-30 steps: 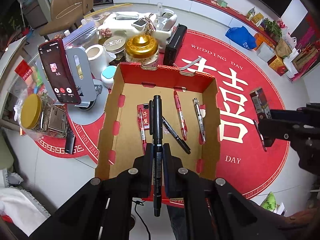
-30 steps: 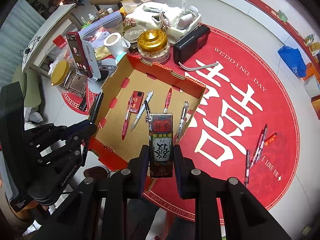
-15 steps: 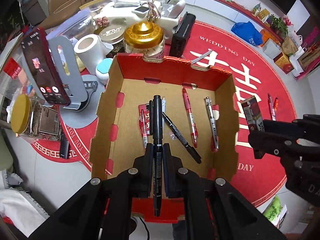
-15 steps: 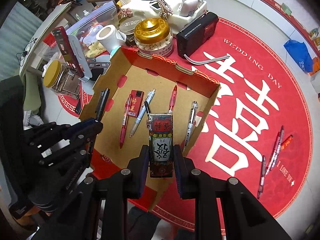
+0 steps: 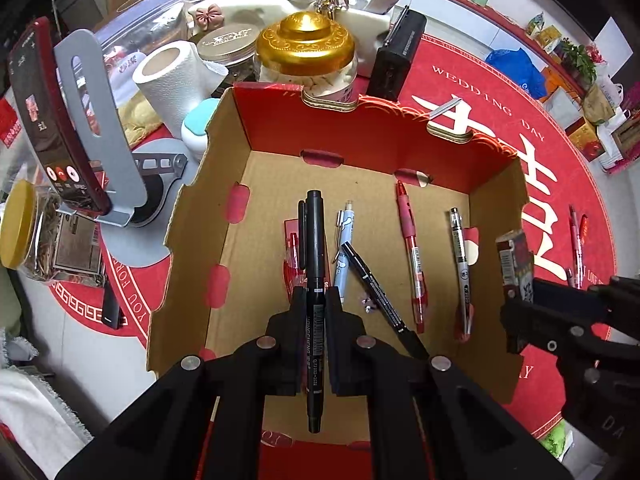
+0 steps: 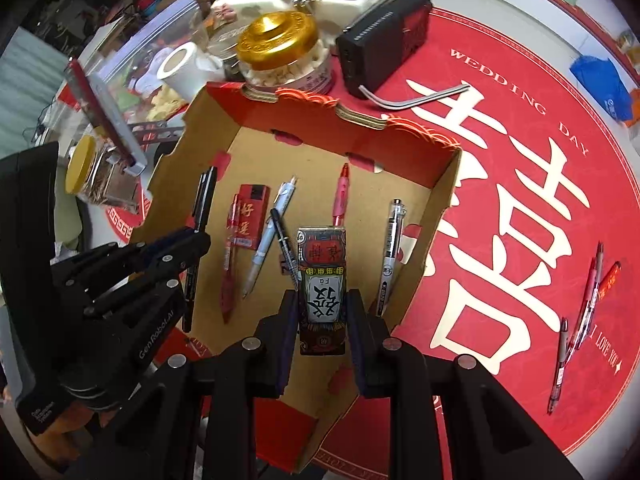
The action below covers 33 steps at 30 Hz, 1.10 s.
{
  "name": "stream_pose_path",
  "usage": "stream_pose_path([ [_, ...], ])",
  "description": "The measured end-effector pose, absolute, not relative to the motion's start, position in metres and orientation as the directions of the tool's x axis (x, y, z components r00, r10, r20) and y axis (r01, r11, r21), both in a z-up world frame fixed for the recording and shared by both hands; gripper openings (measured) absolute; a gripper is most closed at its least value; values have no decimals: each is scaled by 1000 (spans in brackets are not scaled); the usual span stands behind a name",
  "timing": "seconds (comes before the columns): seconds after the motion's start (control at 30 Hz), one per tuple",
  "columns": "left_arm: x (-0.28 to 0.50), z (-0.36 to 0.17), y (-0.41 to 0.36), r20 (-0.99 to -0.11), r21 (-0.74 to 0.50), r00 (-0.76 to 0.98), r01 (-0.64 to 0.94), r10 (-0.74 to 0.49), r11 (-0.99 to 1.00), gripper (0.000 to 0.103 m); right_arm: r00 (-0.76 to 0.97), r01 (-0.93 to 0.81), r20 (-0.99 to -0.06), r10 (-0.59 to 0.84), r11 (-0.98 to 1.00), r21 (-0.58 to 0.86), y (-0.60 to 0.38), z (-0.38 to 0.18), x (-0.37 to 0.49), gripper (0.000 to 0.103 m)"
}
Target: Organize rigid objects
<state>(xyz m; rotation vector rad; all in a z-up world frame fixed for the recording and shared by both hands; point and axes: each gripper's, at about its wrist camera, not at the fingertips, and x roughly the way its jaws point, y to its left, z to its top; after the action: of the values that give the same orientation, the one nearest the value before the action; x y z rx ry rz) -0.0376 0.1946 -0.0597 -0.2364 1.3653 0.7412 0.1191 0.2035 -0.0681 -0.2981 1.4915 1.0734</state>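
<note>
Left gripper (image 5: 315, 312): clamps slim black marker (image 5: 315, 264) over cardboard box (image 5: 192, 216).
Right gripper (image 6: 322, 312): grips printed card pack (image 6: 322, 280).
Room: bare corrugated floor at 10 o'clock, scalloped walls.

gold-lid jar (image 5: 306, 54) at 12 o'clock, paper roll (image 5: 168, 80) and phone (image 5: 48, 120) off toward 10, radio (image 5: 396, 58) at 1.

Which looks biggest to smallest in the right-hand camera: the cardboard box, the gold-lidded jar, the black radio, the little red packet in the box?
1. cardboard box
2 and 3. black radio and gold-lidded jar: they look alike, so unranked
4. red packet
</note>
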Motion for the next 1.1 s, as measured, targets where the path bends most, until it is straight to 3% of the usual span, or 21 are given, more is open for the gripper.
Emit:
stream_pose_path([
  [0.8, -32, -76, 215, -944, 262, -1, -611, 330, 747, 10, -241, -693, -892, 382, 575, 434, 228, -88, 130, 25],
  [1.1, -26, -106, 220, -948, 281, -51, -588, 313, 758, 10, -242, -714, -909, 340, 572, 404, 241, -109, 128, 25],
])
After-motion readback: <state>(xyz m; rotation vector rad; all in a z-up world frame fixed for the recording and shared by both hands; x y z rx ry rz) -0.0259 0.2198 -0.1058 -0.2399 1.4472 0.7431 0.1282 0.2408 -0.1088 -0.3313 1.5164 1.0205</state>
